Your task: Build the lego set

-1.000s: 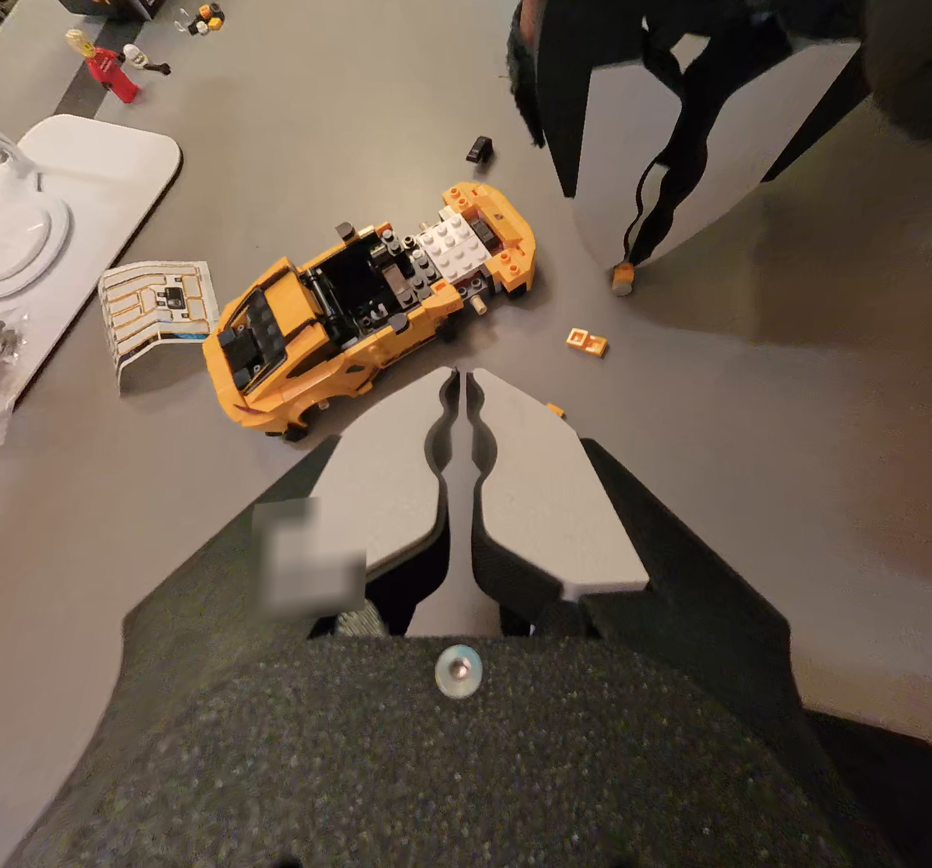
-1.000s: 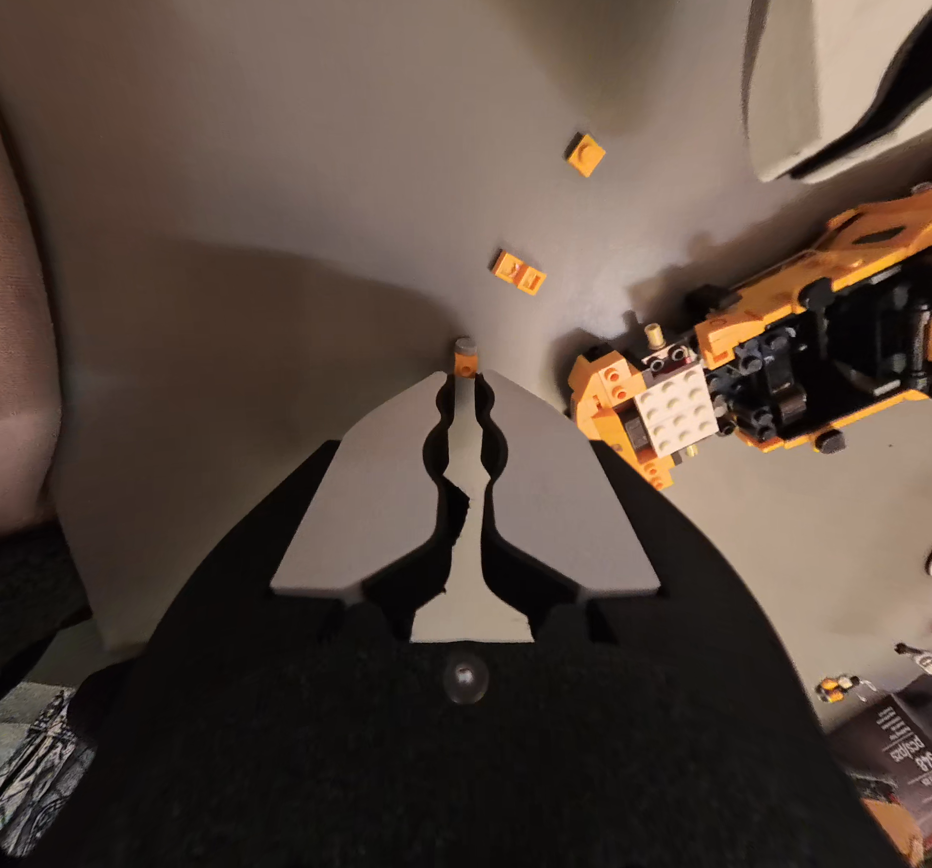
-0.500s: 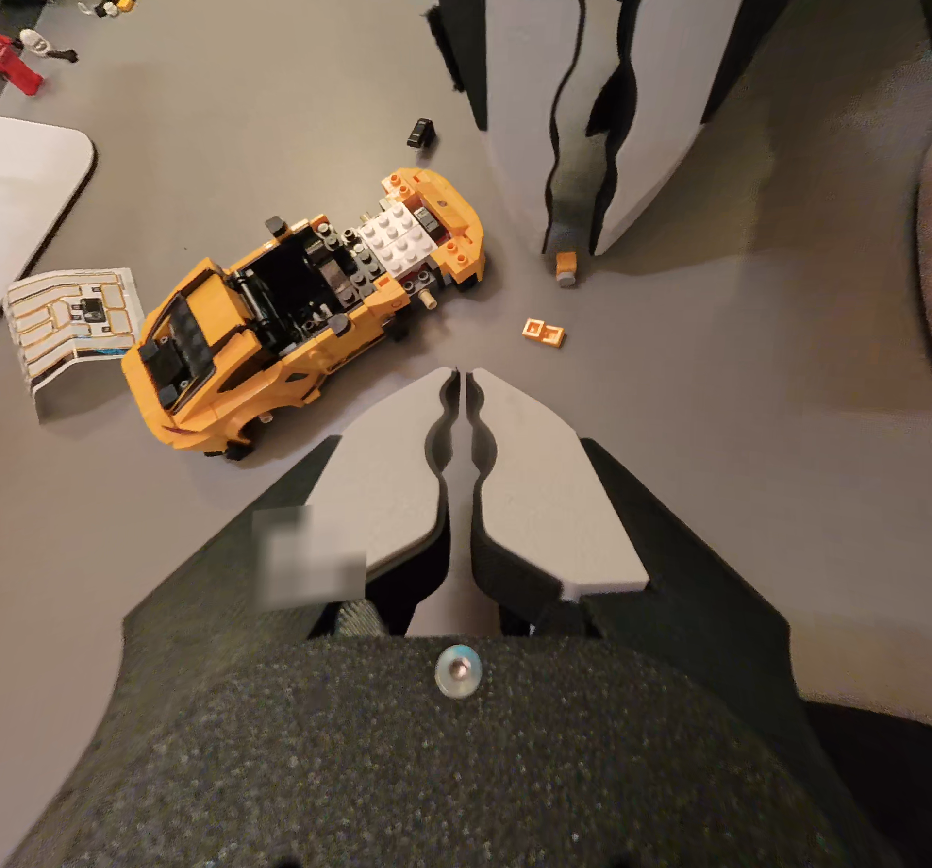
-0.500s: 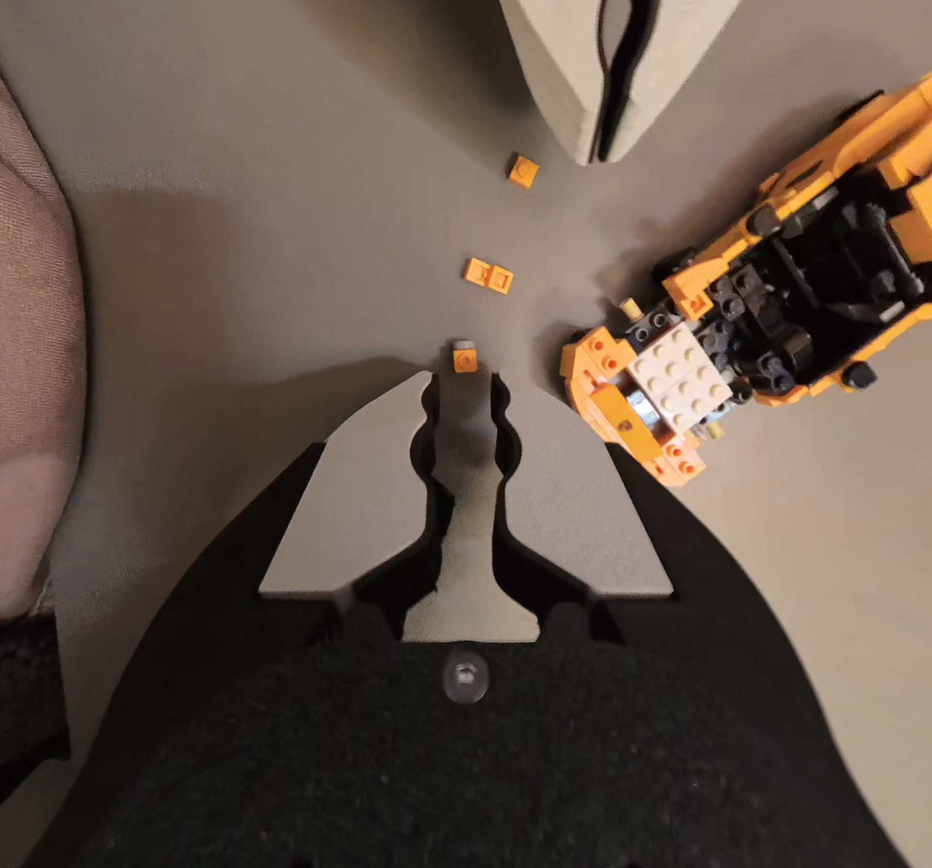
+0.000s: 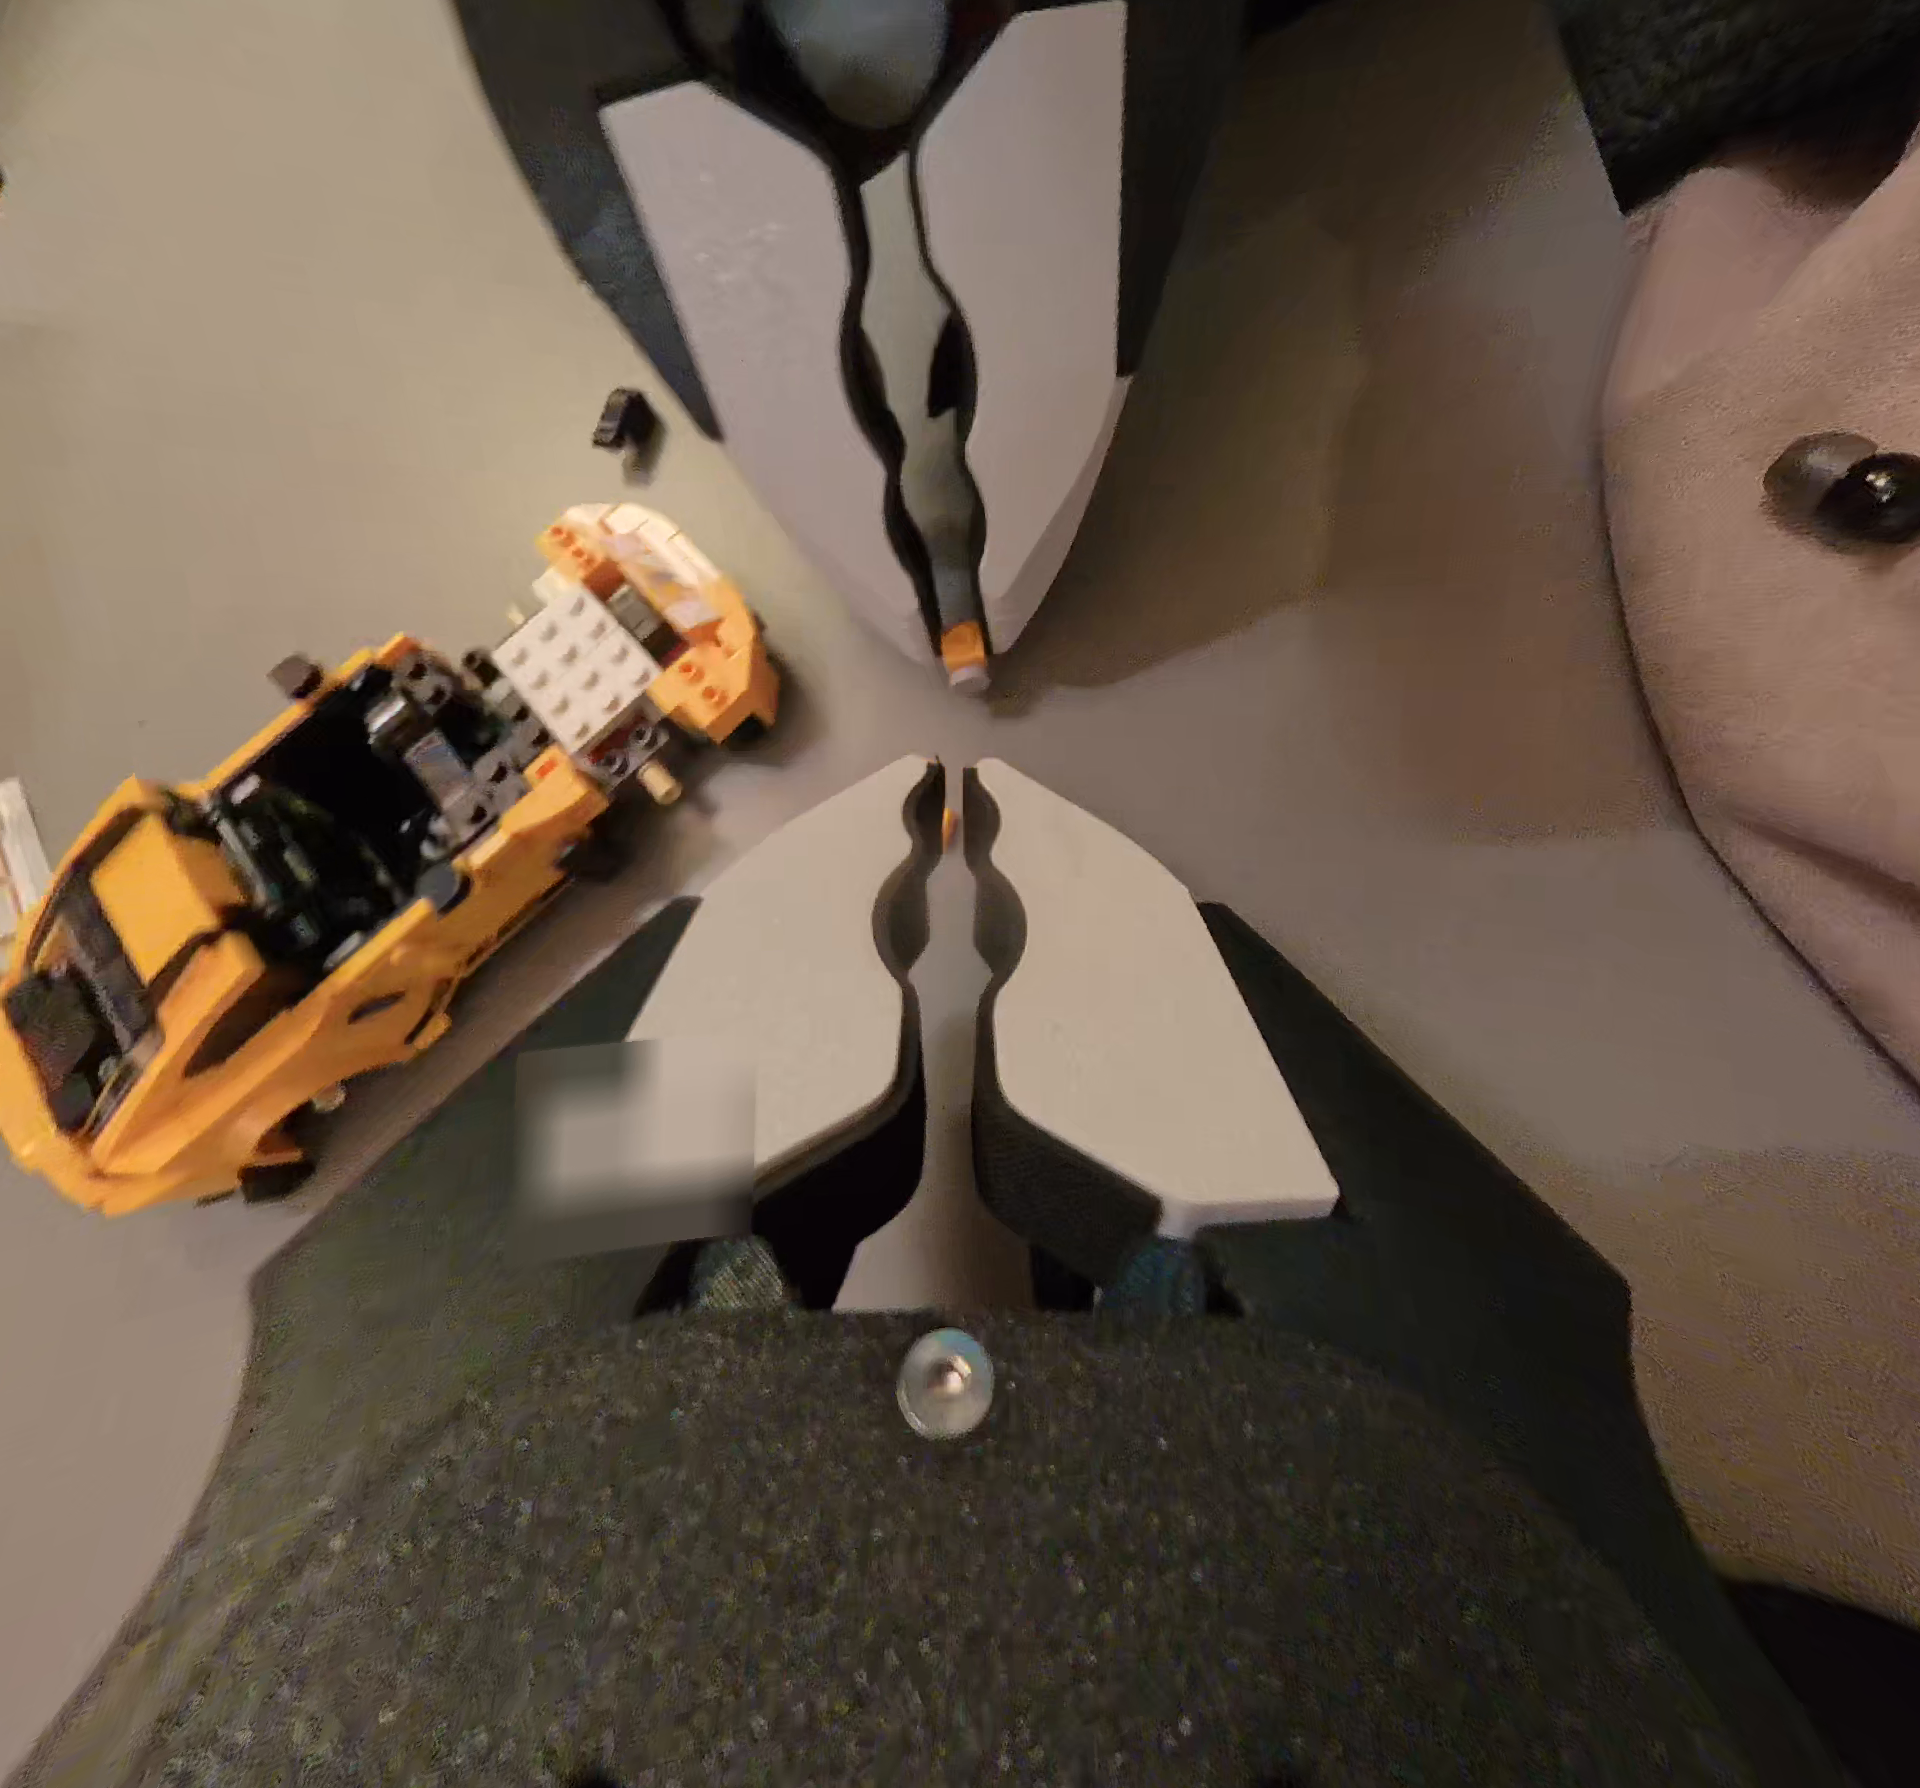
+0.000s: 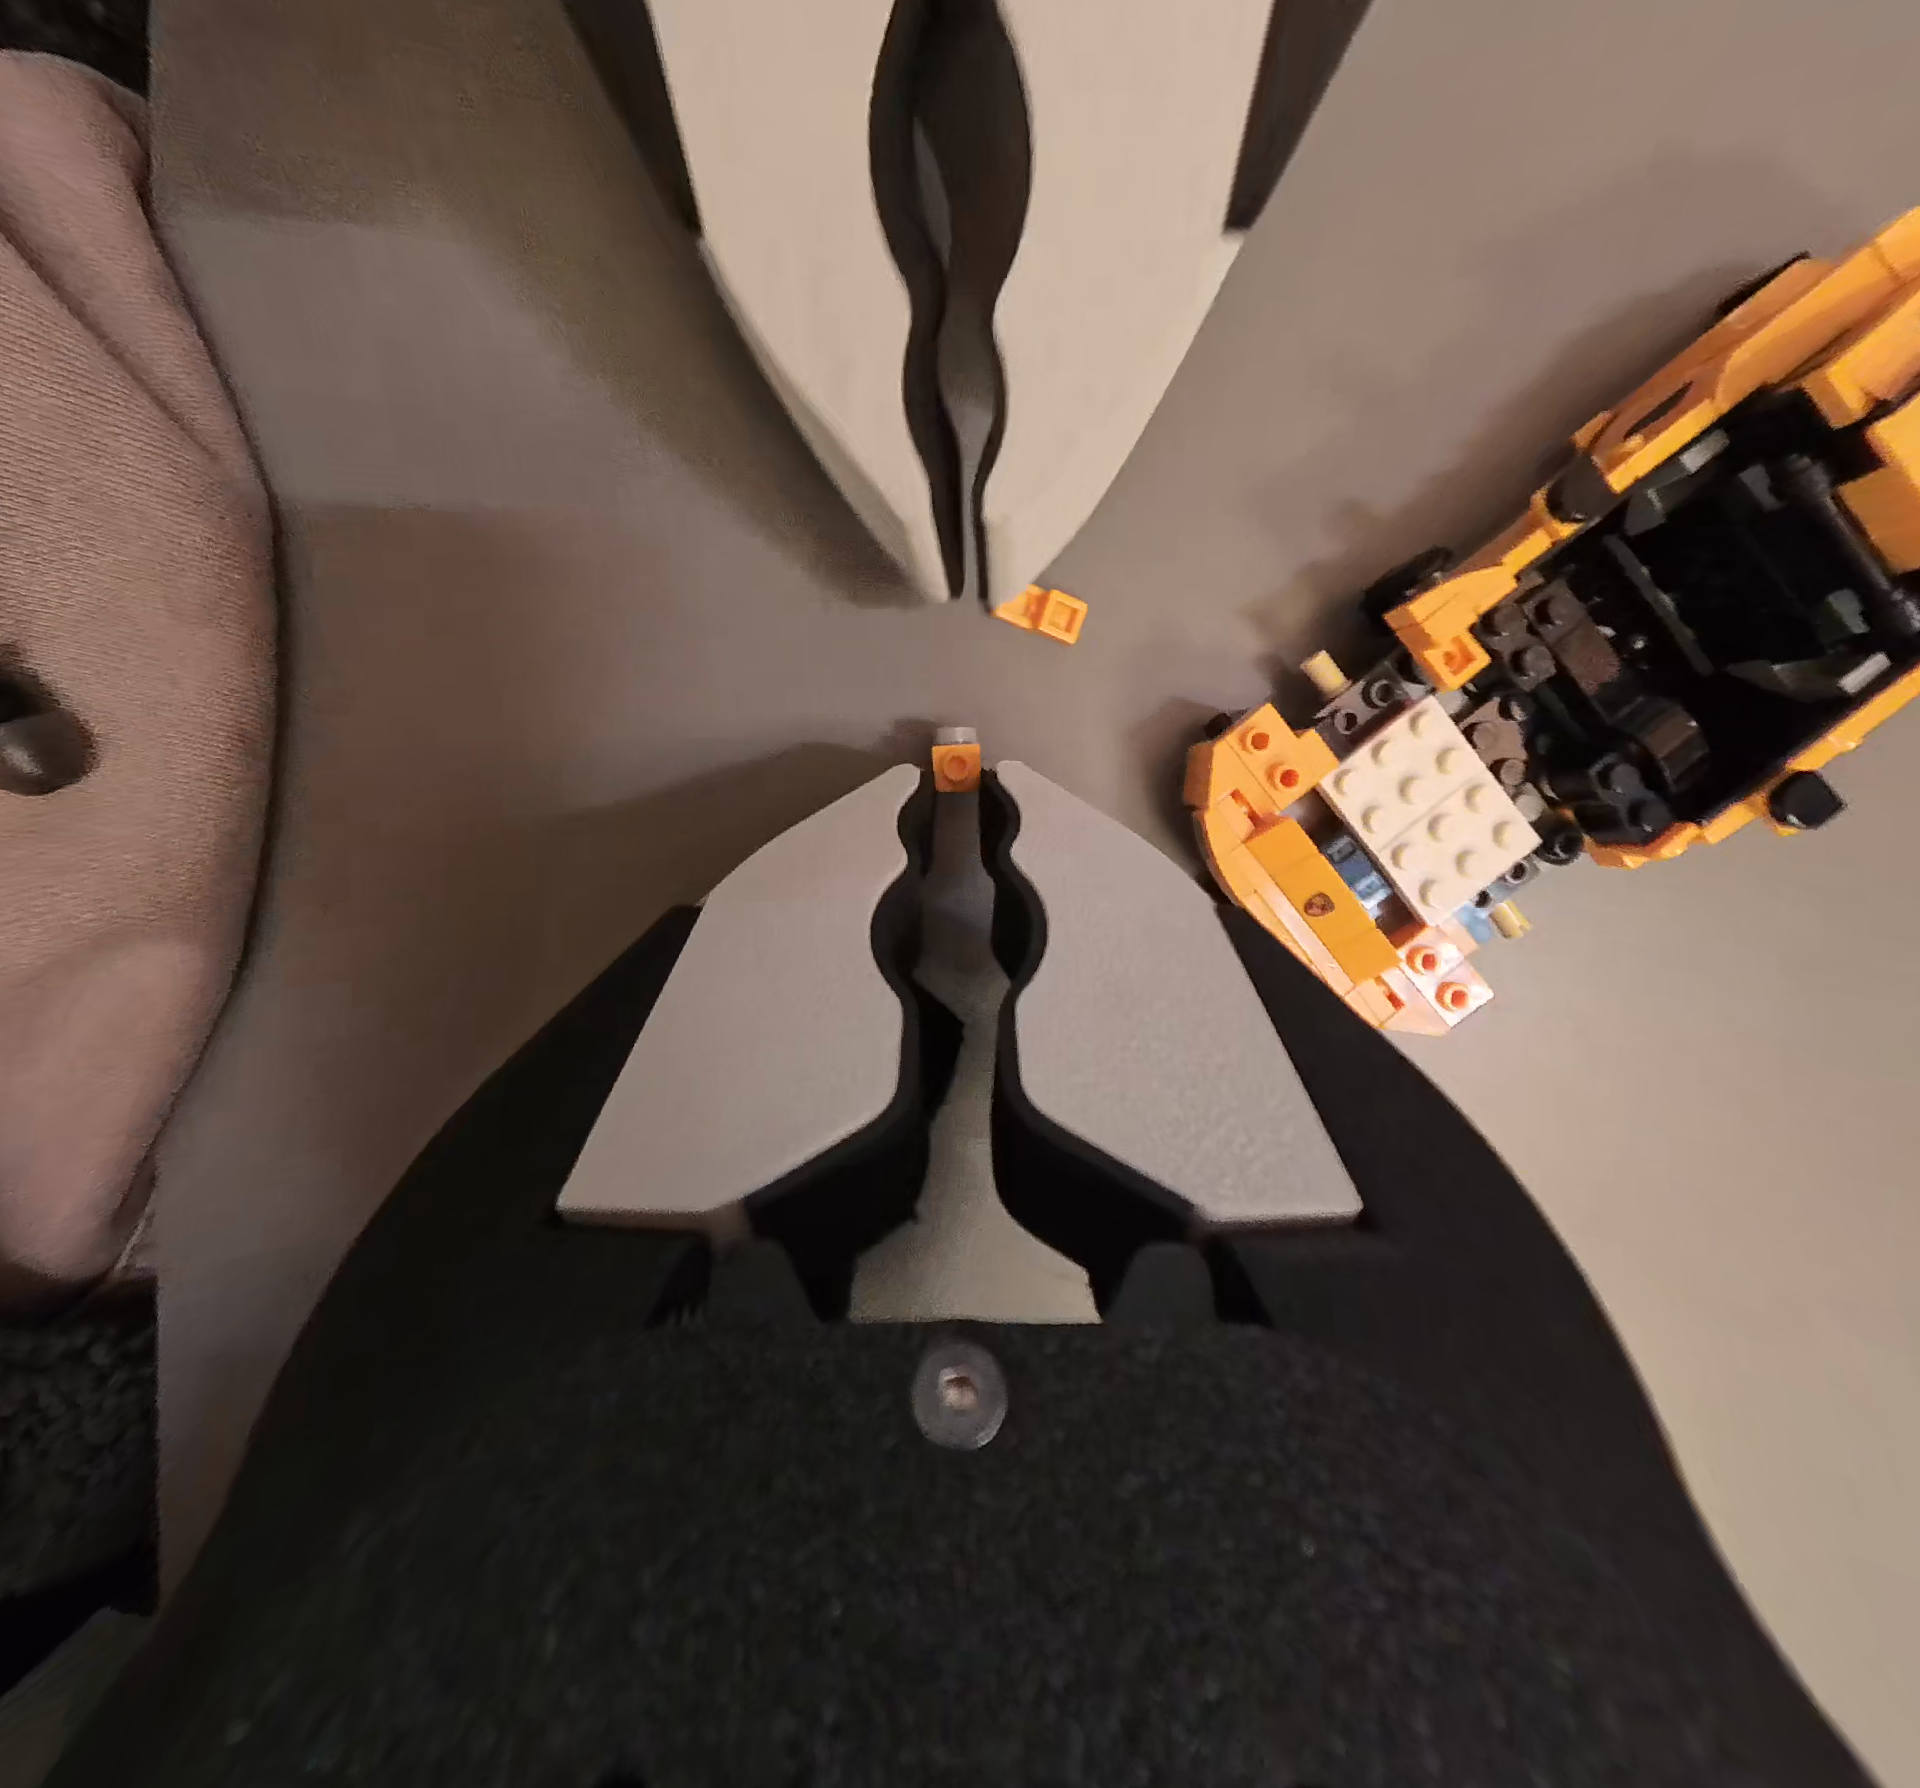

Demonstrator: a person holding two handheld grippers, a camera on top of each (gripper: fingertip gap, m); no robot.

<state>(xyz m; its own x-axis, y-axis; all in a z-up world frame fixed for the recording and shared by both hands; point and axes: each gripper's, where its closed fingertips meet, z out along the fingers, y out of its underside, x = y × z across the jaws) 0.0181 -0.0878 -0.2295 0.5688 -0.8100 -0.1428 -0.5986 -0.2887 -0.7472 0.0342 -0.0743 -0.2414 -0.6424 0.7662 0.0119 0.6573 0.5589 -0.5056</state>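
A smooth grey table is carrying everything. On it a half-built orange and black brick car with a white studded plate at one end is lying at a slant, to the left of both tools in the left wrist view and to the right in the right wrist view.

The two grey-fingered grippers are facing each other tip to tip. The right gripper is pinching a small orange brick with a grey cap at its very tips, just above the table. The left gripper is sitting nearly clenched, only a thin slit between its fingers; whether it is gripping anything I cannot tell.

A flat orange two-stud plate is lying just beside the left gripper's tips. A small black piece is resting beyond the car.
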